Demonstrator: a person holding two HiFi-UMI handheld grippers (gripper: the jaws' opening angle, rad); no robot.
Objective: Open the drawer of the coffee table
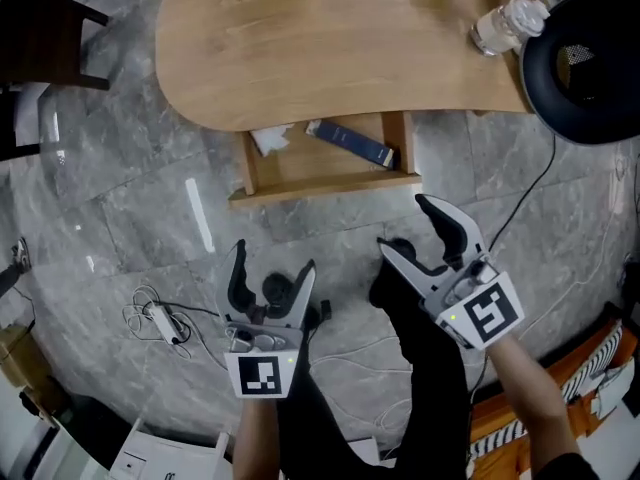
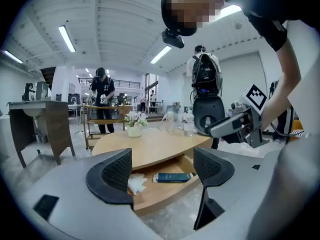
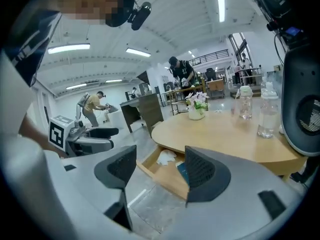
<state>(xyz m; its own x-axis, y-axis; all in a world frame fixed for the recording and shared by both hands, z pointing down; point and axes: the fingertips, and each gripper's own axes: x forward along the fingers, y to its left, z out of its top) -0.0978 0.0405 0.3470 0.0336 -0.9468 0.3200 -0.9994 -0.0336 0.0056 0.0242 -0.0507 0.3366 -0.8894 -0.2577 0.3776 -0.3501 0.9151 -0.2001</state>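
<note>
Standing open: light wooden drawer of the oval light wooden coffee table.
You are holding the left gripper and the right gripper over the grey stone floor, both clear of the drawer front, jaws wide apart and gripping nothing. The drawer is jutting out from under the tabletop, showing a dark blue book and a crumpled white tissue. Task looking done; if drawing it further, be hooking the front lip centrally and pulling straight, avoiding skew.
</note>
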